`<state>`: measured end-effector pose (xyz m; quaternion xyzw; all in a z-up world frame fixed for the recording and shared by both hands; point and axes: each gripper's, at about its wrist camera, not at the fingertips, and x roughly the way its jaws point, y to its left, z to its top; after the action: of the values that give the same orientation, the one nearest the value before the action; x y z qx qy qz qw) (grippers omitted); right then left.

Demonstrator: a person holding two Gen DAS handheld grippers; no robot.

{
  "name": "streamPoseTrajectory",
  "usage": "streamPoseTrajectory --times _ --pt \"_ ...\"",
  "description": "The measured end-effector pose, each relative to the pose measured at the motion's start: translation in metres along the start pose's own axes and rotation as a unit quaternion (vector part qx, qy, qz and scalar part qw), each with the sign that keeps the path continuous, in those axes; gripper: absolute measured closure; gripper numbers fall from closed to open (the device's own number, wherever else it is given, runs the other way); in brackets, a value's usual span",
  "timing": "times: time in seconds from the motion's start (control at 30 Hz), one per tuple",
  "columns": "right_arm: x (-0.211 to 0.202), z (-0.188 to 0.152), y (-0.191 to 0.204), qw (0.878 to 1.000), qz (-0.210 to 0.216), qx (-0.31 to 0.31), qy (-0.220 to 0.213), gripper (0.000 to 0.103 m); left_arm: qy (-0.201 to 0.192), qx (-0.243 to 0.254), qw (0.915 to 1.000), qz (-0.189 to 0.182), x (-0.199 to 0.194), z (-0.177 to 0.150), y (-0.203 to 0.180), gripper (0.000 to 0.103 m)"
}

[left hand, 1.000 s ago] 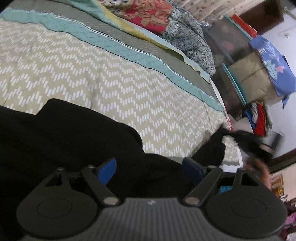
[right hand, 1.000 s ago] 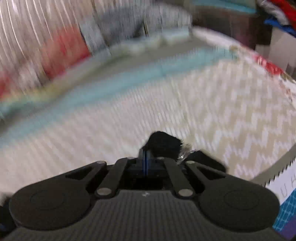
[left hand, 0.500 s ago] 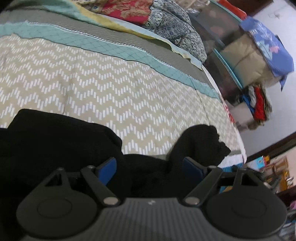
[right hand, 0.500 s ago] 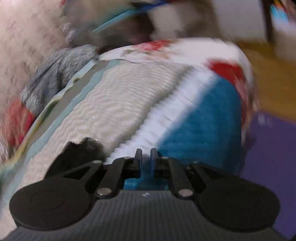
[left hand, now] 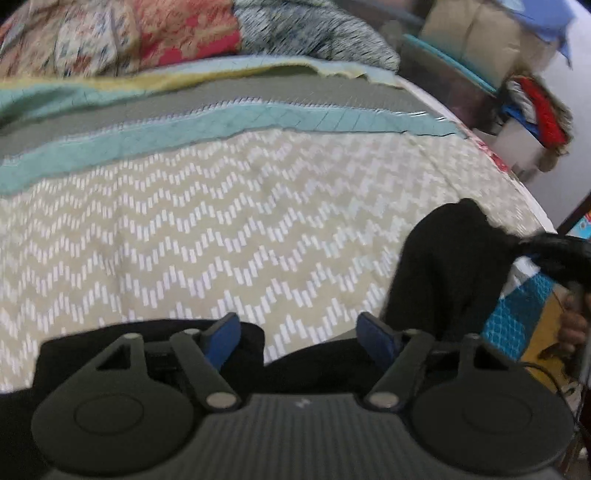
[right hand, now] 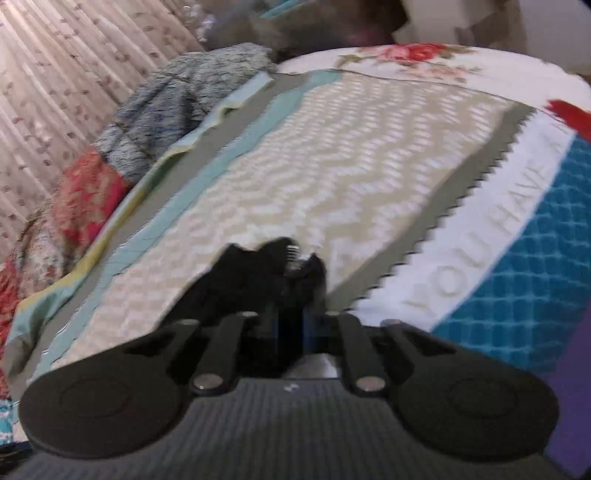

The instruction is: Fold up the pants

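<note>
The black pants (left hand: pixel 447 266) lie bunched on the zigzag-patterned bedspread (left hand: pixel 207 236). One part sits under my left gripper (left hand: pixel 299 338). Its blue pads (left hand: pixel 221 338) stand apart and the jaws are closing, with black cloth low between them that neither pad presses. Another part rises as a hump at the right, where my right gripper (left hand: pixel 554 254) meets its end beside a hand (left hand: pixel 572 325). In the right wrist view the right gripper (right hand: pixel 291 325) is almost shut, with black pants cloth (right hand: pixel 266 280) pinched between its fingers near the bed's edge.
Patterned pillows and a folded quilt (left hand: pixel 177 33) line the far side of the bed. Stacked boxes and clothes (left hand: pixel 532 107) stand beyond the bed's right end. A blue and white blanket (right hand: pixel 517 266) hangs over the near edge, and a curtain (right hand: pixel 55 74) hangs behind the bed.
The right gripper let the pants end drop onto the bed, swung away over the edge, then came back and closed on it. The left gripper's fingers drew closer together.
</note>
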<state>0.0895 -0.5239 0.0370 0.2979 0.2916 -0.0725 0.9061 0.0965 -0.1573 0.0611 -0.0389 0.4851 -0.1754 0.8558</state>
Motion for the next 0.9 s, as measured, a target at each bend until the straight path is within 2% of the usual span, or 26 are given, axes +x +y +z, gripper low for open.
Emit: streamPoseTrajectory --times 0.07,0.13,0.2,0.27,0.3,0.37,0.4,0.43,0.5,0.53,0.6,0.63,0.7,0.73,0.77,0.8,0.83,0.9 --pt "-0.034 0.011 -0.008 0.998 -0.014 -0.001 -0.064 0.091 -0.009 -0.025 0.9995 -0.016 -0.004 -0.002 0.007 0.035" --pt "-0.055 0.015 -0.028 0.995 -0.032 0.017 -0.09 0.091 -0.023 -0.036 0.999 -0.015 -0.011 -0.005 0.012 0.034" --pt "-0.054 0.009 -0.045 0.995 -0.067 0.017 -0.073 0.091 -0.033 -0.048 0.9983 -0.009 -0.016 -0.007 0.019 0.034" --pt "-0.037 -0.006 -0.059 0.993 -0.112 0.007 -0.029 0.088 -0.04 -0.069 0.9967 -0.013 -0.023 -0.009 0.028 0.034" --pt "-0.034 -0.012 -0.063 0.992 -0.123 0.002 -0.024 0.085 -0.049 -0.083 0.9952 -0.017 -0.03 -0.01 0.035 0.034" --pt "-0.044 -0.016 -0.063 0.99 -0.132 0.003 -0.047 0.07 -0.068 -0.1 0.9924 -0.02 -0.047 -0.014 0.046 0.032" --pt "-0.05 -0.016 -0.061 0.987 -0.151 0.008 -0.06 0.046 -0.082 -0.109 0.9905 -0.019 -0.059 -0.018 0.054 0.031" --pt "-0.055 -0.019 -0.06 0.983 -0.163 0.013 -0.08 0.032 -0.093 -0.118 0.9885 -0.016 -0.069 -0.021 0.061 0.031" --pt "-0.069 -0.022 -0.055 0.975 -0.181 0.021 -0.127 0.036 -0.112 -0.139 0.9839 -0.009 -0.086 -0.029 0.08 0.03" --pt "-0.079 -0.022 -0.05 0.971 -0.184 0.022 -0.152 0.041 -0.12 -0.152 0.9811 -0.003 -0.094 -0.034 0.09 0.03" --pt "-0.092 -0.023 -0.034 0.976 -0.14 0.005 -0.168 0.05 -0.131 -0.183 0.9742 0.013 -0.106 -0.048 0.112 0.03" --pt "-0.09 -0.022 -0.018 0.982 -0.101 -0.022 -0.156 0.051 -0.135 -0.197 0.9709 0.02 -0.11 -0.054 0.121 0.03" --pt "-0.073 -0.026 0.031 0.989 -0.004 -0.118 -0.087 0.051 -0.136 -0.223 0.9646 0.032 -0.117 -0.07 0.14 0.03" --pt "-0.057 -0.034 0.062 0.982 0.048 -0.178 -0.029 0.051 -0.135 -0.235 0.9619 0.037 -0.119 -0.076 0.149 0.03" --pt "-0.043 -0.046 0.088 0.97 0.086 -0.228 0.014 0.053 -0.133 -0.248 0.9587 0.041 -0.12 -0.084 0.157 0.03" --pt "-0.029 -0.061 0.114 0.953 0.114 -0.275 0.048 0.054 -0.131 -0.257 0.9566 0.043 -0.121 -0.09 0.163 0.03" --pt "-0.012 -0.08 0.141 0.932 0.139 -0.324 0.084 0.055 -0.13 -0.262 0.9551 0.044 -0.123 -0.095 0.168 0.03" --pt "0.016 -0.108 0.174 0.898 0.161 -0.387 0.133 0.055 -0.131 -0.269 0.9528 0.049 -0.127 -0.108 0.176 0.03"
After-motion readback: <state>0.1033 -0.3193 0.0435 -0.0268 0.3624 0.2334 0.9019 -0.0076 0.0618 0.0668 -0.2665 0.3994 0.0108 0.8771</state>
